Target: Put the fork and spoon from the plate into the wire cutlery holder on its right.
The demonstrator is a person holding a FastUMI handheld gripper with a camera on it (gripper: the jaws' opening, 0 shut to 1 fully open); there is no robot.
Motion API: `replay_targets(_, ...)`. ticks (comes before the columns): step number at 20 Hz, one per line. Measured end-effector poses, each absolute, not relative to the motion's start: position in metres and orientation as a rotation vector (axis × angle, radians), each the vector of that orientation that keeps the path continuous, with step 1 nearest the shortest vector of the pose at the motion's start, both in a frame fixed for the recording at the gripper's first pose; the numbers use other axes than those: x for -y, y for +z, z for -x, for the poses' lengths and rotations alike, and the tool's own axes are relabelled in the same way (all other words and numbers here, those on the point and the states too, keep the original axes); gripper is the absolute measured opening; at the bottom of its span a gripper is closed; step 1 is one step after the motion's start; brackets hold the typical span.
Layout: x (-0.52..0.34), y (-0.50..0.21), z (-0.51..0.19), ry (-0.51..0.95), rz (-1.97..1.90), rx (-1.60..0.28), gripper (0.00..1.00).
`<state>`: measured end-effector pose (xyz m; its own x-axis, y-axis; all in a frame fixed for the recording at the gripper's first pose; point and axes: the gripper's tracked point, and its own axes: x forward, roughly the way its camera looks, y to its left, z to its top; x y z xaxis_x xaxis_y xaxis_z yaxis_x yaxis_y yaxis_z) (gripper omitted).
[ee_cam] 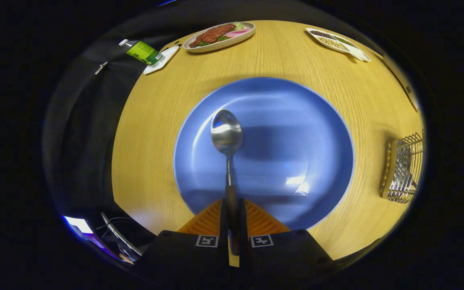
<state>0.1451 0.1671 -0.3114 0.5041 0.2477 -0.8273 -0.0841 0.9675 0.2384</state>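
Tongs at the bottom centre of the frame are clenched on the dark handle of the spoon, both orange ribbed fingers pressing against it from either side. The spoon points straight ahead, its polished metal bowl held over the middle of the blue plate; whether it is lifted clear of the plate or resting on it I cannot tell. No fork lies on the plate. The wire cutlery holder stands at the right edge of the frame, well apart from the plate, and metal prongs seem to lie among its wires, so the fork is probably already in.

The grip sits far back on a slim, smooth handle, so the heavier bowl end could swing or slip down during the carry to the right. The holder's open wire grid could also snag the bowl if the spoon goes in at a slant.

The plate is round, glossy and shallow, catching a bright glare at lower right. The table is pale wood with a fine straight grain. At the upper edge of the frame sit an oval dish of food, a small tray of beans, and a green-labelled bottle on a white coaster.
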Motion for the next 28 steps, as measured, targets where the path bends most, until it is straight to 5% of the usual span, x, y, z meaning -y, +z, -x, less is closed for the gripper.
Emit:
replay_targets(9,-0.166,-0.284,-0.118,0.379,-0.142,-0.989,0.08)
replay_targets(22,-0.063,-0.152,-0.056,0.405,-0.177,-0.932,0.08)
replay_targets(28,0.010,-0.132,-0.031,0.363,-0.095,-1.062,0.08)
